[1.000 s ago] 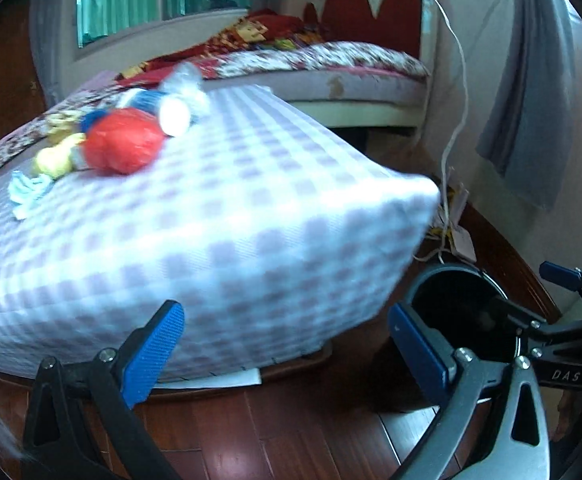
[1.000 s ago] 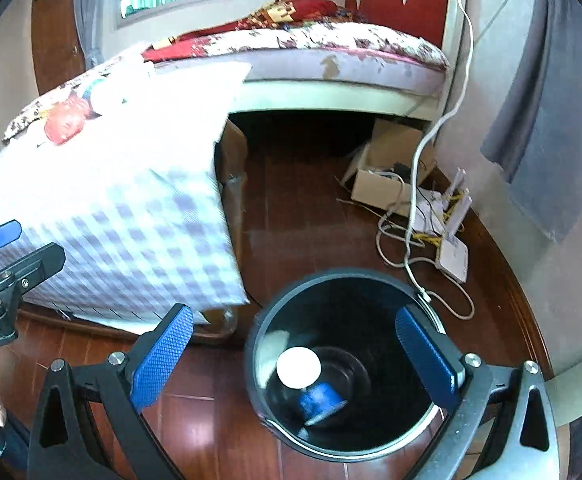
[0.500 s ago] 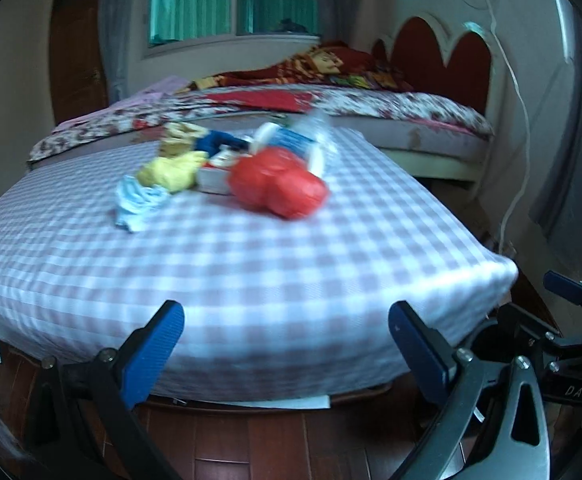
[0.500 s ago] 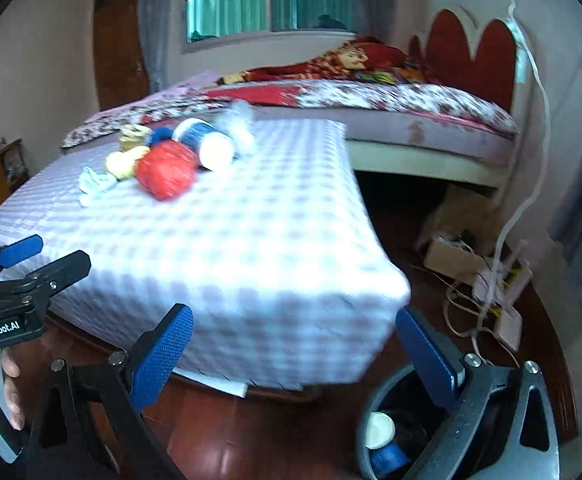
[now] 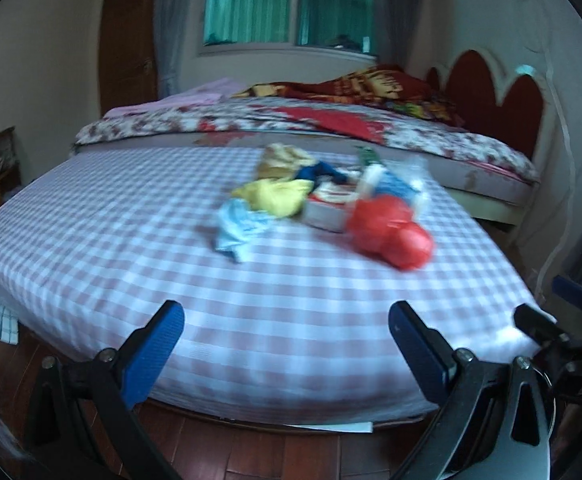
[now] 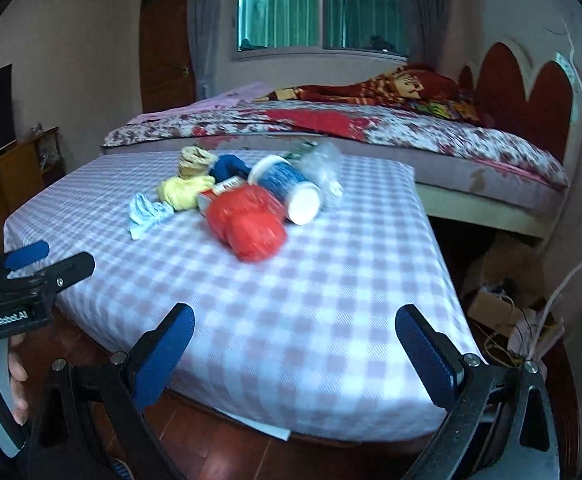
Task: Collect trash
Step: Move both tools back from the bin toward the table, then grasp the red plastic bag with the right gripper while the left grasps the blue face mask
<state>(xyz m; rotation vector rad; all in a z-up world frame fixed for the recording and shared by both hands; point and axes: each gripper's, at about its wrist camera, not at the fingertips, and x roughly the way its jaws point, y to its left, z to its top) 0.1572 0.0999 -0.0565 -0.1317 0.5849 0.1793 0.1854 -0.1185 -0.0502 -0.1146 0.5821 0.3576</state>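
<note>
A pile of trash lies on a low table with a checked cloth [image 5: 291, 300] [image 6: 311, 320]. It holds a crumpled red bag [image 5: 391, 236] [image 6: 251, 226], a blue-labelled white tub [image 6: 287, 188], a yellow wad [image 5: 275, 198] [image 6: 183, 192], a light blue wad [image 5: 239, 228] [image 6: 145, 214], a small box [image 5: 327, 206] and clear plastic [image 6: 323, 168]. My left gripper [image 5: 287, 344] is open and empty, in front of the table's near edge. My right gripper [image 6: 295, 348] is open and empty, at the table's near right corner.
A bed [image 6: 411, 132] with a red heart-shaped headboard [image 6: 531, 92] stands behind the table. Cardboard boxes and cables [image 6: 507, 312] lie on the wooden floor to the right. A dark bin rim [image 6: 495, 440] shows low behind my right fingers. A wooden cabinet [image 6: 11, 172] stands left.
Both grippers have swung up and left from the black bin on the floor toward the table; the trash pile is now centred in both views. Both stay open.
</note>
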